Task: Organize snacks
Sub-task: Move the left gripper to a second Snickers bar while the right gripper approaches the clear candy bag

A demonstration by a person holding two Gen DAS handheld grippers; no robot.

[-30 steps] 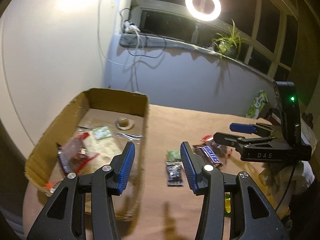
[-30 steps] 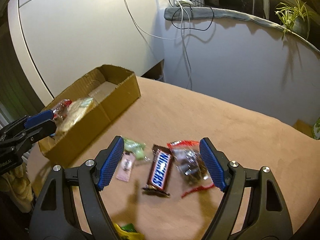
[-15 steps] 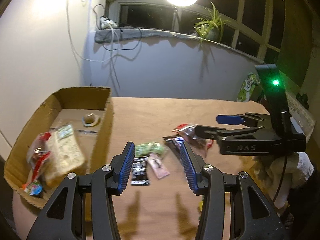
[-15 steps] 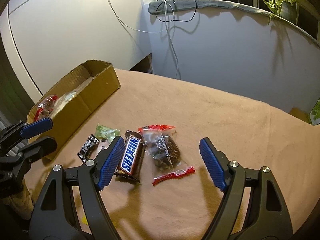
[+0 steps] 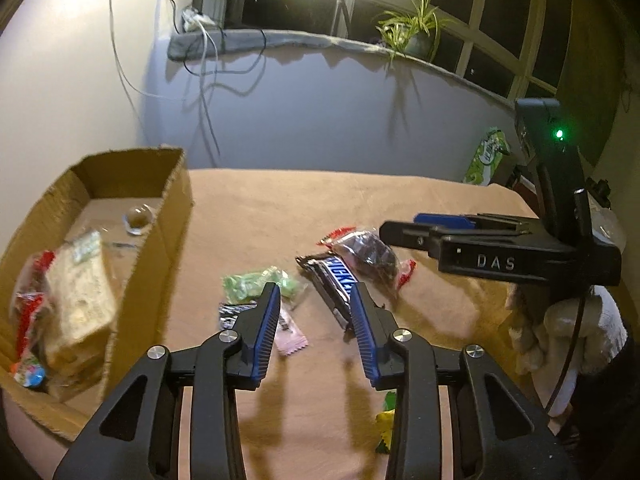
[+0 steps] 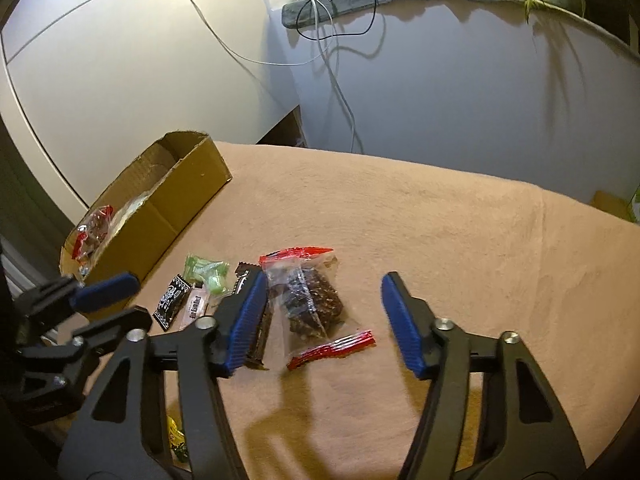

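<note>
Loose snacks lie on the tan tablecloth: a clear bag of dark pieces with red ends [image 6: 312, 300] [image 5: 368, 256], a Snickers bar [image 5: 336, 276], a green packet [image 5: 256, 284] [image 6: 208, 272], a black patterned packet [image 6: 172, 306] and a pink one [image 5: 290, 336]. My right gripper [image 6: 325, 280] [image 5: 400, 226] hovers with the clear bag between its closing jaws, pads not pressing it; its left finger covers most of the Snickers. My left gripper [image 5: 315, 292] [image 6: 142, 299] is closing over bare cloth between the green packet and the Snickers, holding nothing.
An open cardboard box [image 5: 172, 216] [image 6: 180, 196] at the left holds a pale bread-like bag [image 5: 76, 300] and a red-trimmed bag [image 5: 28, 300]. A yellow-green wrapper [image 5: 386, 424] lies near the front edge. A green bag [image 5: 486, 156] stands at the back right.
The left gripper moved right, from over the box to above the loose snacks, and its jaws narrowed. The right gripper shifted from the Snickers to the clear bag, its jaws narrowing too.
</note>
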